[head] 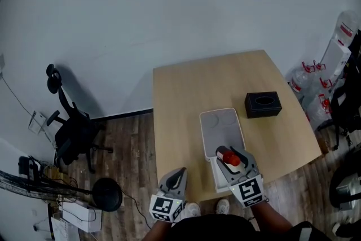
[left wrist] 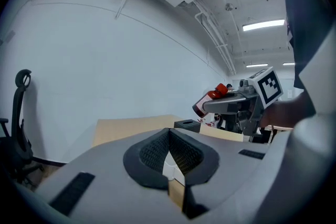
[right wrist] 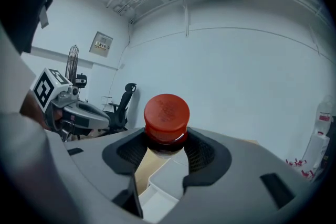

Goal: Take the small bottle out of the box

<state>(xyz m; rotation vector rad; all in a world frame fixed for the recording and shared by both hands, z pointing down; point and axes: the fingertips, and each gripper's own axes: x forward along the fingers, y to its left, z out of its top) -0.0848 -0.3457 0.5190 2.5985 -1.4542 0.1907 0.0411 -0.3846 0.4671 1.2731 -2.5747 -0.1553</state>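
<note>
Extraction step. Our right gripper [head: 232,161] pinches the small bottle [right wrist: 166,115] at its neck, above the near end of the box [head: 222,131]; left gripper [left wrist: 169,148] pressed together, empty. Next: we carry it beyond the box rim.

A pale wall [head: 169,8] backs a light wooden table [head: 186,99] on dark plank floor [head: 132,149] — a black office chair [head: 70,130] stands at the left. Strip lights [left wrist: 264,24] glow overhead.
</note>
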